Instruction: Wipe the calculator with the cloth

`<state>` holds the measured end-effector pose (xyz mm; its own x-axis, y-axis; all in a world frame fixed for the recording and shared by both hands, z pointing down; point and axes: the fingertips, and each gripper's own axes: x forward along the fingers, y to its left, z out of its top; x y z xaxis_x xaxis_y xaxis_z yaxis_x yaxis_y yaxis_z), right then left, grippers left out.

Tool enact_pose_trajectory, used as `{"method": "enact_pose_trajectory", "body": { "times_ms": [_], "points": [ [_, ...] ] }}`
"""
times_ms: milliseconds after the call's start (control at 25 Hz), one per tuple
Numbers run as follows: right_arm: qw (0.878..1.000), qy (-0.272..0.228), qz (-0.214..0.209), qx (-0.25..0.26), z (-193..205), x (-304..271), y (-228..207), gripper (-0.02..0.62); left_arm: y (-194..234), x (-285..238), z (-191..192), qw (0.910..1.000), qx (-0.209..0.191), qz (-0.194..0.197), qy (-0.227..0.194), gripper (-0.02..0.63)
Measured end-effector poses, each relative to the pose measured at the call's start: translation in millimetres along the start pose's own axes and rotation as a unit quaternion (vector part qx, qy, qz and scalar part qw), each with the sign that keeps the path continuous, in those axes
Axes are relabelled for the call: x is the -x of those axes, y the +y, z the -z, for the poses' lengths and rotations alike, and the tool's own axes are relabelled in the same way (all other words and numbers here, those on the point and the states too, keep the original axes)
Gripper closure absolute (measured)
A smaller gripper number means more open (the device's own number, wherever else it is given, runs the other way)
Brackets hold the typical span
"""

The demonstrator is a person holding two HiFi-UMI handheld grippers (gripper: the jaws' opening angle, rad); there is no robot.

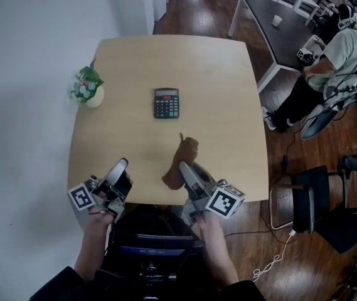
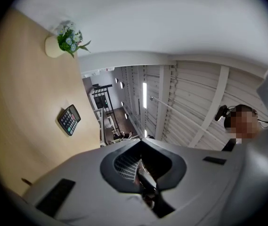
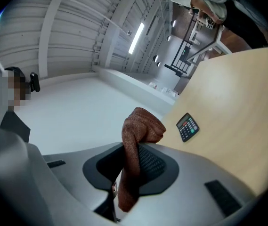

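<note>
A black calculator [image 1: 166, 103] lies flat near the middle of the light wooden table [image 1: 228, 80]; it also shows small in the left gripper view [image 2: 69, 119] and the right gripper view [image 3: 187, 126]. My right gripper [image 1: 184, 166] hovers over the table's near edge, shut on a brown cloth [image 1: 182, 158] that sticks out past its jaws [image 3: 138, 140]. My left gripper [image 1: 120, 168] is at the near left edge, shut with nothing between its jaws [image 2: 141, 166]. Both grippers are well short of the calculator.
A small white pot with a green plant [image 1: 88, 90] stands at the table's left edge. A white wall runs along the left. To the right are a dark chair [image 1: 319, 209], a cable on the wooden floor, and a seated person [image 1: 335, 61] at another table.
</note>
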<state>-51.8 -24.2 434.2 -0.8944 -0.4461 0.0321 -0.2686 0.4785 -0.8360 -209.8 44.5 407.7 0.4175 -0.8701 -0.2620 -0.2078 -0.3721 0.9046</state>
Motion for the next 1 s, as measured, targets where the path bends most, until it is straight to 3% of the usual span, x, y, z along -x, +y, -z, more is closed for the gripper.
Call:
{"method": "enact_pose_trajectory", "body": {
  "times_ms": [160,440,760,1000],
  "points": [
    [0.998,0.008,0.054,0.025,-2,-22,-8,0.518,41,-16,-25,0.9996,0.016,-0.013,0.022,0.598],
    [0.992,0.028,0.105,0.07,0,-81,-23,0.518,125,-35,-57,0.9959,0.049,-0.051,0.057,0.601],
    [0.981,0.085,0.134,0.115,5,-101,-46,0.518,161,-49,-46,0.9927,0.086,-0.058,0.062,0.6],
    [0.961,0.146,0.163,0.168,-6,-122,-115,0.517,216,-80,-19,0.9903,0.084,-0.073,0.083,0.598]
  ]
}}
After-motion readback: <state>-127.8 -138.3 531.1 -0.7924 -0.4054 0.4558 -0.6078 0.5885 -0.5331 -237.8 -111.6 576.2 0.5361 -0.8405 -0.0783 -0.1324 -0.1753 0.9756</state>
